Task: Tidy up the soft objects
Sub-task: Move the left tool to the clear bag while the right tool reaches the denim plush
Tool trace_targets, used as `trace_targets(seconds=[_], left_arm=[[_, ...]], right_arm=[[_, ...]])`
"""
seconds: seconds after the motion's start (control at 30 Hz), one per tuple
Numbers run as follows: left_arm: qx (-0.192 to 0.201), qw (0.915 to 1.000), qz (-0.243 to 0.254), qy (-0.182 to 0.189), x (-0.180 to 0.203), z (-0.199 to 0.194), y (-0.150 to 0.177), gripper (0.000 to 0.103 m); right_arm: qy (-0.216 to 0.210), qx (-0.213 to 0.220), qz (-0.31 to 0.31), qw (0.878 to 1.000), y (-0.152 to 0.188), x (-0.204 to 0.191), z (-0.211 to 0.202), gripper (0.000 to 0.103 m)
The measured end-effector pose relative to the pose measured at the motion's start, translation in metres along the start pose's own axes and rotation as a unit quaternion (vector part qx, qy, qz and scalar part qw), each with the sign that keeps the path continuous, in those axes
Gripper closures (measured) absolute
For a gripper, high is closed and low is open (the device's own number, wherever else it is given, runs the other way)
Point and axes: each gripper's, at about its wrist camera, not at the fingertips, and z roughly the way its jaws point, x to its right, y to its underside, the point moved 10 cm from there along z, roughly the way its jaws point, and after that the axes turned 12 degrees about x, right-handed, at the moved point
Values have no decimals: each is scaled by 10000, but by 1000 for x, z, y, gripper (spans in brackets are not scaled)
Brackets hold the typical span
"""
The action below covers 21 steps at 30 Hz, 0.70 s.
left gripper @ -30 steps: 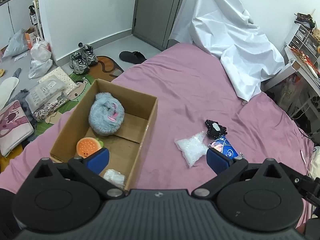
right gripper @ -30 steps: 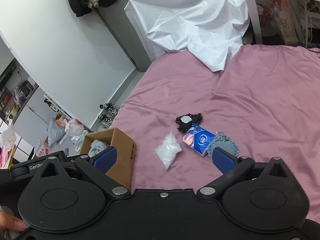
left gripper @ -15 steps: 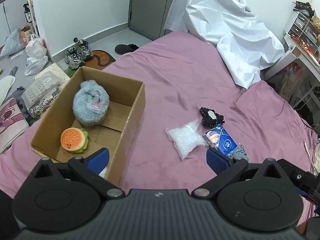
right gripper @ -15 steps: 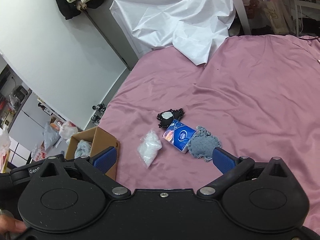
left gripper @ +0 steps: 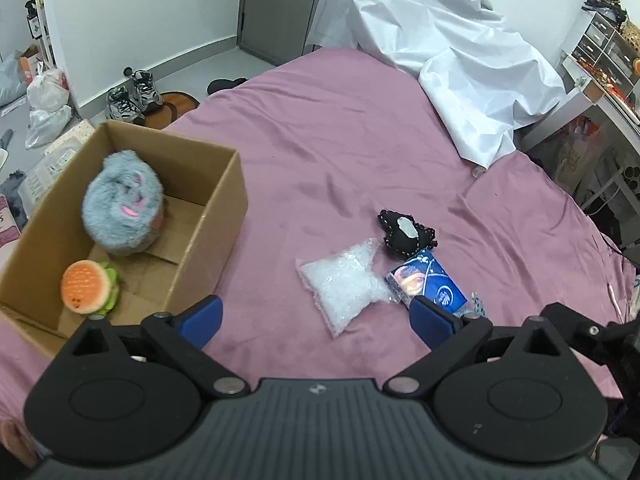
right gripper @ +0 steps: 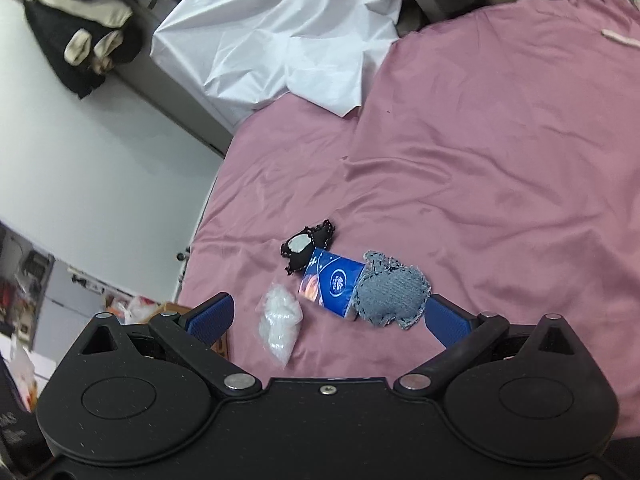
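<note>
Denim pouch (right gripper: 390, 296) lies just ahead of my right gripper (right gripper: 328, 318), touching the tissue pack (right gripper: 332, 282).
Both grippers' jaws stand apart and empty; my left gripper (left gripper: 318, 320) is farther off.

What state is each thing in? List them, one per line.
left gripper: open, empty
right gripper: open, empty
cardboard box: open-topped, on bed
grey plush: in box
burger plush: in box
clear bag: on bed
blue packet: on bed
black pouch: on bed
denim piece: on bed
</note>
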Motion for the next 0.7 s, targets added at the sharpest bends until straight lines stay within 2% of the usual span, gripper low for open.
trace_targets(seconds=[0.13,0.23,0.3,0.33,0.63,0.7], left_arm=[[-9,9999,-120,-21,2,17,2,7],[-72,9998,-160,-36,2,30,4,16],[-151,9995,-278,-55,-1,40,7,29],[-215,9992,-346,-49,-2,46,9,31],[-472,9981,-406,-14,0,80,21,41],[-517,9976,-451,-2,1,86,24,41]], right_arm=[[18,-100,464,9989,0,12,13,0],[114,-166,560,9982,2,18,23,0],[152,-221,646,9976,3,22,30,0],[179,-249,693,9971,4,25,32,1],[422,-537,863,9939,11,40,54,2],[441,-648,850,9933,15,41,59,10]])
